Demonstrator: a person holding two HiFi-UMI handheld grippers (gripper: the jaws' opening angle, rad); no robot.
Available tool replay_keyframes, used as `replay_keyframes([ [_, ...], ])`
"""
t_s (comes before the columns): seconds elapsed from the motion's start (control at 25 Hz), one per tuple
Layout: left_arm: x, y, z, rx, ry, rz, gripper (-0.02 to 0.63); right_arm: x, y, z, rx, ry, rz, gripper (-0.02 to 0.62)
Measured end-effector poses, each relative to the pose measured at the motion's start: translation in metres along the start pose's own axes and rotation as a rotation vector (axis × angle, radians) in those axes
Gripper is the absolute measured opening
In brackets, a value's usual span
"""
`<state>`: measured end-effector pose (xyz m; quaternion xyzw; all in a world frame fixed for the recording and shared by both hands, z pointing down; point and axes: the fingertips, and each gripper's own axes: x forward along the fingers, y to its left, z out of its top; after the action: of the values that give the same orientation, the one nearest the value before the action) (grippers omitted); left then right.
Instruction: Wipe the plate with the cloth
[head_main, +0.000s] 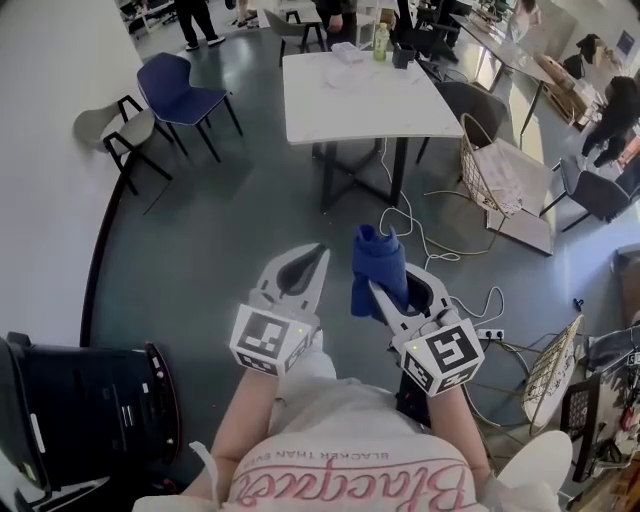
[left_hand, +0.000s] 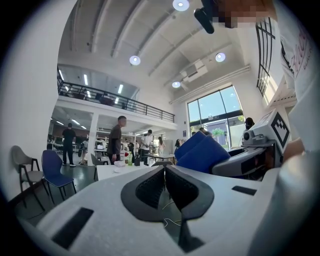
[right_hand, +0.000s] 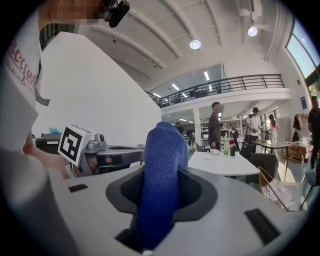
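White table (head_main: 350, 105), blue chair (head_main: 178, 88) beyond cloth (head_main: 378, 265)

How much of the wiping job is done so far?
Done: the right claw holds the cloth clamped. In hand: both claws are held out over the floor, short of the table. Left: all the wiping; the left claw is shut and empty, and the cloth touches nothing else.
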<state>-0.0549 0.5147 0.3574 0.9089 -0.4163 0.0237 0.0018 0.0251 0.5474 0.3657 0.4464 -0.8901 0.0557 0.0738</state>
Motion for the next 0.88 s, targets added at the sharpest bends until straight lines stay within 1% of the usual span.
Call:
replay_keyframes([
  [0.36,0.054,0.082,0.014,0.018,-0.021,-0.046,0.005,0.093,-0.029,0.029,-0.015,-0.011,-0.044,0.129],
  [0.56,0.072,0.125,0.018,0.012,-0.032,-0.062,0.005,0.14,-0.037,0.043,-0.012,-0.022,-0.069,0.129],
  [0.76,0.09,0.15,0.017,0.015,-0.03,-0.072,0.005,0.167,-0.044,0.046,-0.019,-0.008,-0.072,0.129],
  [0.88,0.101,0.162,0.017,0.013,-0.03,-0.069,0.005,0.18,-0.055,0.049,-0.035,0.002,-0.077,0.129],
])
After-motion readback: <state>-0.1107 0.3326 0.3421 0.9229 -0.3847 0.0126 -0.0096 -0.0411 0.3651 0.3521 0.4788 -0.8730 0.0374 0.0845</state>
